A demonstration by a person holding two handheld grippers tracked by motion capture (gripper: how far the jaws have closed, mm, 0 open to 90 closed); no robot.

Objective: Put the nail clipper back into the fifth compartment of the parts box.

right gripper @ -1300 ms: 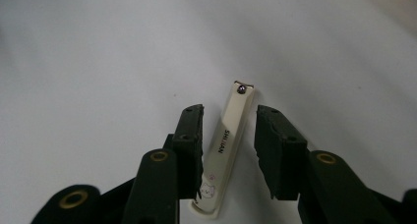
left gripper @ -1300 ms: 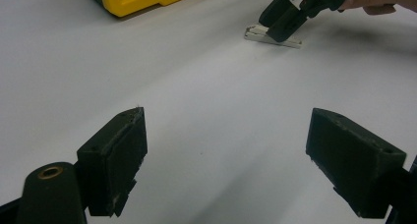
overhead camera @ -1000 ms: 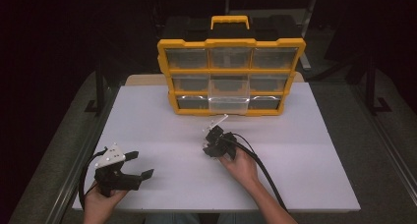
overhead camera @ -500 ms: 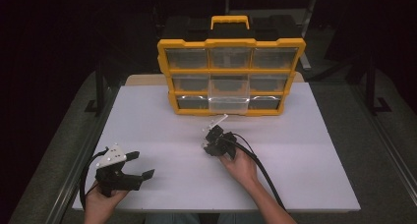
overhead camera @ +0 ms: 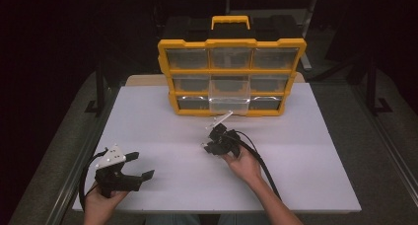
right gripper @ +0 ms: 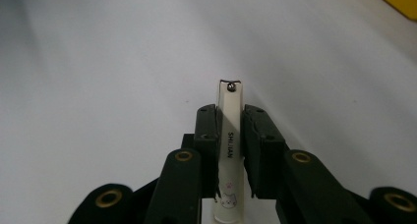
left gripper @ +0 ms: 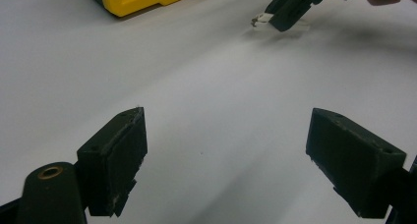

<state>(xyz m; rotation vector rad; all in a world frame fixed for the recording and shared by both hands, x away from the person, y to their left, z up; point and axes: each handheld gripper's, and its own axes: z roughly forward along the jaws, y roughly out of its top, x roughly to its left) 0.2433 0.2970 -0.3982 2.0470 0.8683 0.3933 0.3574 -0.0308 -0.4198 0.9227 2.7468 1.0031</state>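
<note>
Two tongs are in my hands, and only one is loaded. My right tongs (right gripper: 230, 118) are pinching a nail clipper (right gripper: 229, 135), a slim white one with a small printed word along its lever, gripped across its sides so that the hinged end pokes out past the jaw tips. In the high view those same tongs hover low over the middle of the tabletop (overhead camera: 315, 161), just near of the organiser, with a clear lid flap (overhead camera: 220, 119) jutting out beside them; I can't tell whether the flap belongs to the box or what it touches. I judge the clipper is held lengthwise like this so it can slide end-first into a narrow bin.

My left tongs (left gripper: 226, 155) are spread wide with nothing between the jaws, parked at the near left corner, well apart from the work, I think to keep clear until needed.

The yellow organiser (overhead camera: 231, 42) stands upright at the far edge, handle on top, its clear-fronted bins in three rows; one middle drawer (overhead camera: 229, 102) is pulled out towards me, which I read as the likely destination.

The tabletop is plain matte white and bare. Beyond it the room is dark, with metal frame legs and grey floor at the sides
</note>
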